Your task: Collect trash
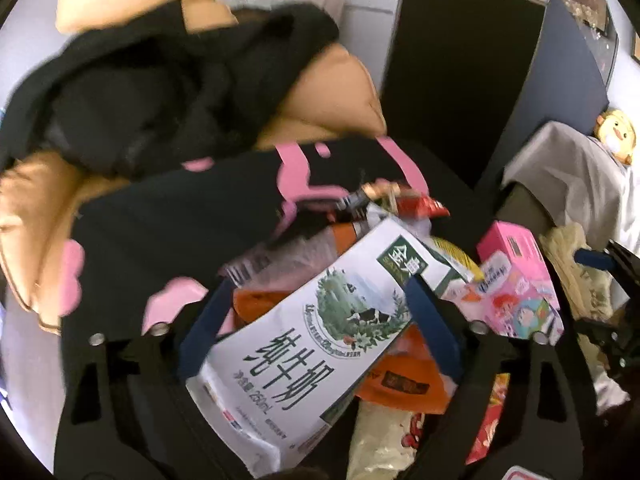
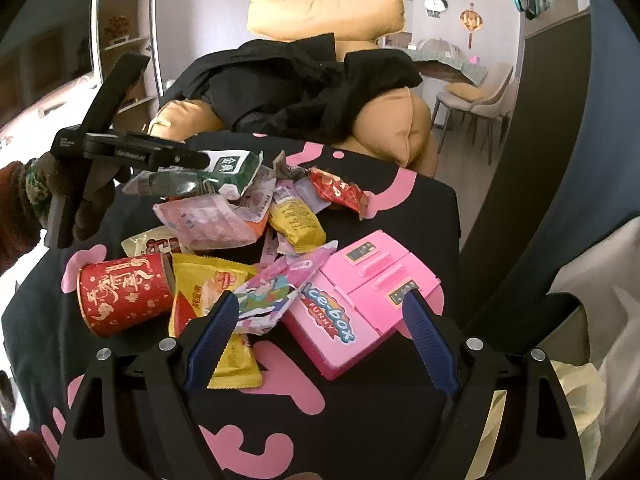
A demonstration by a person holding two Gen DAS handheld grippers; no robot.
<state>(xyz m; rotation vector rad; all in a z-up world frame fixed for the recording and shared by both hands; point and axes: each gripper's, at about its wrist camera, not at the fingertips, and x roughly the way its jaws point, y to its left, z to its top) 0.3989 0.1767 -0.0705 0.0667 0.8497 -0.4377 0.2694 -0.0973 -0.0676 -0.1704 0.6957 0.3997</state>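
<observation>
I judge collection barely begun: my left claw [image 1: 316, 320] is clamped on the milk carton [image 1: 304, 344] above the pile, my right claw [image 2: 320, 336] hangs apart and empty, while wrappers [image 2: 208, 216] and red cup [image 2: 124, 296] litter the black-and-pink desk [image 2: 420, 208].

On the black-and-pink worktop [image 2: 420, 208]: one milk carton [image 1: 316, 344], one red paper cup [image 2: 124, 296], one pink toy fridge [image 2: 360, 304], two yellow packets [image 2: 296, 220], one red wrapper [image 2: 338, 190] and one cartoon-printed pink wrapper [image 2: 272, 300], plus a few more crumpled wrappers too jumbled to count. Behind: one tan sofa [image 2: 396, 132] with one black garment [image 2: 304, 80], two dining chairs [image 2: 476, 96], one wall clock [image 2: 436, 0], one plush toy [image 1: 616, 134].
</observation>
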